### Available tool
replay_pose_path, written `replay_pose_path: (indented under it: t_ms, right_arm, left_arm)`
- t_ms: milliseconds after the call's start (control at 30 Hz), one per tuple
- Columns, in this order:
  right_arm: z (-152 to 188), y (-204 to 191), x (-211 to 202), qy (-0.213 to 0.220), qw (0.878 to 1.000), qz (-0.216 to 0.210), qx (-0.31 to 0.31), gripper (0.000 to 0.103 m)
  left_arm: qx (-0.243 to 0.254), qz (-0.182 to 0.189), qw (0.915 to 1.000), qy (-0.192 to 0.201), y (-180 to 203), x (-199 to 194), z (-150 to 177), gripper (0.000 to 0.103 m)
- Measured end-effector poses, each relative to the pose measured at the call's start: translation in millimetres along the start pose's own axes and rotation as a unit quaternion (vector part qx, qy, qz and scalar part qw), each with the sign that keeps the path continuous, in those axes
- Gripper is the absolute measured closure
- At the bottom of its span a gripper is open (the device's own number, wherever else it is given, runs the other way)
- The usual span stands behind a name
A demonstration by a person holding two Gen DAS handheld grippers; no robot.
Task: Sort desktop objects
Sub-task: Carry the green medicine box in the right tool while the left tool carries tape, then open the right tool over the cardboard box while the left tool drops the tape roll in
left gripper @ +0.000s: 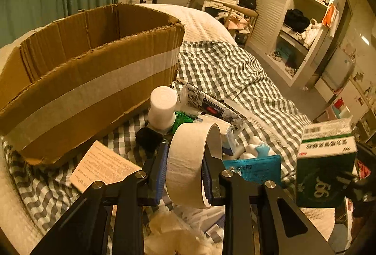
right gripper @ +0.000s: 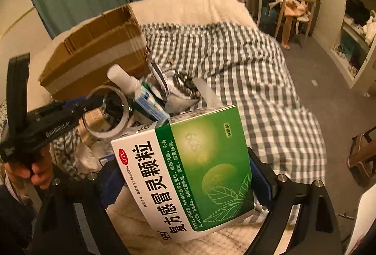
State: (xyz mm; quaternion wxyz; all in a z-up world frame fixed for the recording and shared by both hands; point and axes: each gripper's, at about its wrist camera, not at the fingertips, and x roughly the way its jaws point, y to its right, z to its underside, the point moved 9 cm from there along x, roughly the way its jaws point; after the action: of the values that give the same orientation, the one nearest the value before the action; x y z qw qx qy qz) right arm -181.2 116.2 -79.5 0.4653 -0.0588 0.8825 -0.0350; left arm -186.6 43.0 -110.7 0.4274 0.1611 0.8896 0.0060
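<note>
Left wrist view. Left hand-held gripper (left gripper: pixel 185 168) closed on a tape roll (left gripper: pixel 191 161), blue pads pressing the roll's two flat sides, roll standing on edge and lifted clear of the clutter. Grip across the width, presumably so the ring cannot spin or slip during a carry. Cardboard box (left gripper: pixel 94 71) open-topped, up and to the left, resting on the checked blanket (left gripper: pixel 235 76) of a bed; judged the likely drop point, though not confirmed. Beneath and beyond the roll, a loose pile: white bottle (left gripper: pixel 163 106) upright just beside the box wall, patterned pouch (left gripper: pixel 211 109) lying across, teal packet (left gripper: pixel 256 168) near the right finger, printed card (left gripper: pixel 101 165) flat in front of the box. Green medicine box (left gripper: pixel 326 161) at far right, raised off the blanket.

Right wrist view. Right hand-held gripper (right gripper: pixel 181 182) clamped on the medicine box (right gripper: pixel 183 175), pads on its two narrow sides, printed face turned up toward the camera; box tilted and airborne above the bed edge. Wide grasp suited to a light carton with flat walls. Left hand-held gripper (right gripper: pixel 103 111) seen at left with the tape roll (right gripper: pixel 105 113), a hand (right gripper: pixel 35 172) around its handle. Cardboard box (right gripper: pixel 98 52) behind, well apart from the medicine box. Toothpaste tube (right gripper: pixel 150 106) among the remaining pile.

Judgement: both items mid-carry, sorting far from complete, most of the pile unmoved.
</note>
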Motion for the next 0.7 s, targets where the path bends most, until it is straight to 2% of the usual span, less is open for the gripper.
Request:
replay_pose_path:
  t_ms: [100, 233, 333, 700]
  right_arm:
    - [-6.1, -7.1, -17.1, 0.013, 1.0, 0.007, -0.01, 0.013]
    - [-12.2, -14.8, -34.3, 0.027, 1.0, 0.003, -0.015, 0.013]
    - [-17.2, -24.1, -45.2, 0.035, 0.999, -0.002, -0.019, 0.013]
    - [-56.7, -69.5, -74.2, 0.069, 0.996, -0.027, -0.046, 0.013]
  left_arm:
    - [-0.003, -0.011, 0.9999, 0.004, -0.4, -10.2, -0.7, 0.077]
    - [0.006, -0.065, 0.9979, -0.002, 0.6, -28.6, -2.7, 0.077]
    - [-0.006, -0.063, 0.998, -0.001, 0.3, -42.0, -6.7, 0.077]
    - [-0.023, -0.082, 0.9954, 0.044, -12.4, -91.0, -40.2, 0.077]
